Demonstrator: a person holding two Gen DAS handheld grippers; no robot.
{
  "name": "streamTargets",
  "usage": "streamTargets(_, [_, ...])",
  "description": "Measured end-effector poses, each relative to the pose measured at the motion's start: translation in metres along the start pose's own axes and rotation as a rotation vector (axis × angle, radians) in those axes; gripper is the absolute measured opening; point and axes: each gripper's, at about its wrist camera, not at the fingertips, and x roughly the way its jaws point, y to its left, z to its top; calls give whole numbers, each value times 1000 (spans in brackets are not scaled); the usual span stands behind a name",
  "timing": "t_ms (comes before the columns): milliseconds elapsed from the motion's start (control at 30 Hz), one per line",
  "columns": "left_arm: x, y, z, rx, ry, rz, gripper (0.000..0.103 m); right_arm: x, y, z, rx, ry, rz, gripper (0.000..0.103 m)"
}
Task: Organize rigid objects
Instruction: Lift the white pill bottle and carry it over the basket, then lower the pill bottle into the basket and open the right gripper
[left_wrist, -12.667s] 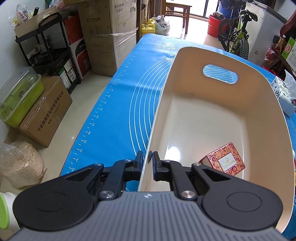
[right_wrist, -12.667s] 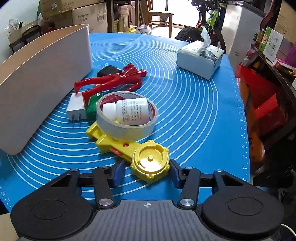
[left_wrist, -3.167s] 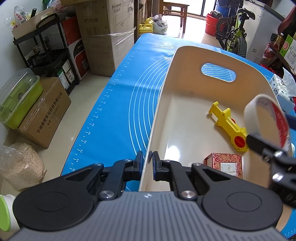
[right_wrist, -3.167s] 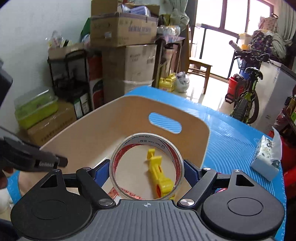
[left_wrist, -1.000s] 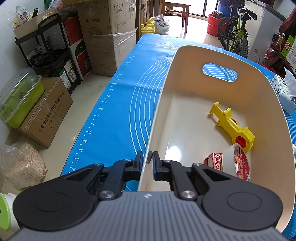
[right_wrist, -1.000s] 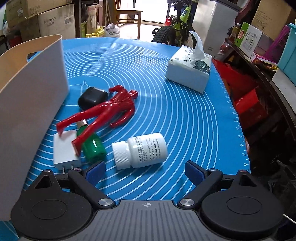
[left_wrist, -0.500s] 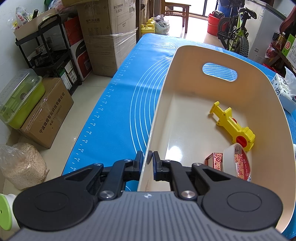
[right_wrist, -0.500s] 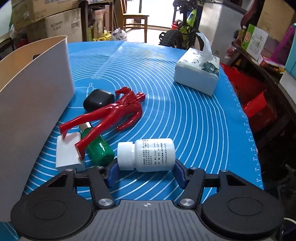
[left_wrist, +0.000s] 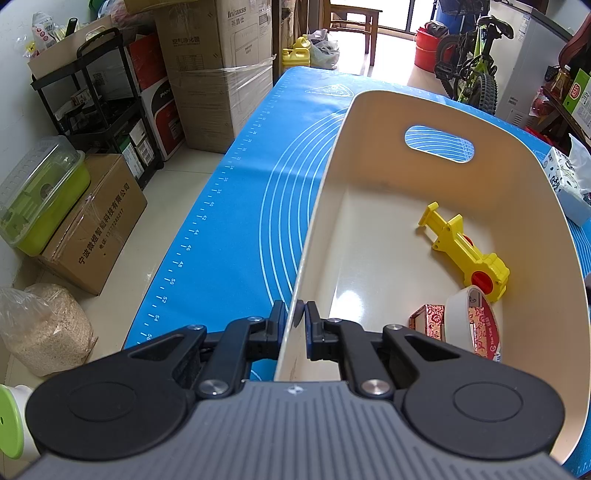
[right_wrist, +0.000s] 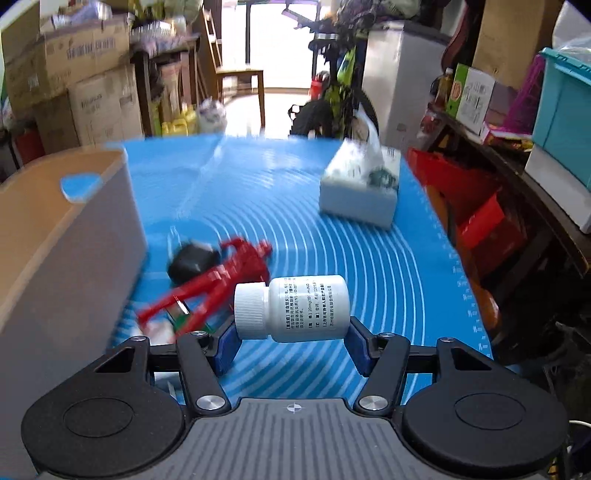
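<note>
My left gripper (left_wrist: 294, 317) is shut on the near left rim of the cream bin (left_wrist: 369, 236). Inside the bin lie a yellow plastic tool (left_wrist: 463, 249), a roll of tape (left_wrist: 471, 321) and a red patterned box (left_wrist: 428, 317). My right gripper (right_wrist: 291, 338) is shut on a white pill bottle (right_wrist: 295, 308), held sideways and lifted above the blue mat (right_wrist: 295, 206). Below it on the mat lie a red figure (right_wrist: 221, 278), a black case (right_wrist: 190, 260), a green bottle (right_wrist: 183, 319) and a white charger (right_wrist: 157, 330). The bin's outer wall (right_wrist: 74, 229) is at the left.
A tissue box (right_wrist: 360, 192) sits at the far right of the mat. Boxes (left_wrist: 218, 66), a black shelf (left_wrist: 96, 92) and a green container (left_wrist: 40, 192) stand on the floor to the left. A bicycle (right_wrist: 332, 99) and cluttered shelves (right_wrist: 517, 140) are behind and right.
My right gripper closed on the white pill bottle and lifted it off the mat, tilting the view up. The left gripper and the bin have not moved.
</note>
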Motion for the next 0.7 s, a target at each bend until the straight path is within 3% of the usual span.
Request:
streamTargets(200, [0,0,0,0,0,0,13,-33,25,17,-4,-110,36,64])
streamTargets(400, [0,1,0,0,0,0,13,-66,63,32,-35,-213,130,64])
streamTargets(700, [0,1,0,0,0,1,13,-79,133,40,-147,-208,277,64])
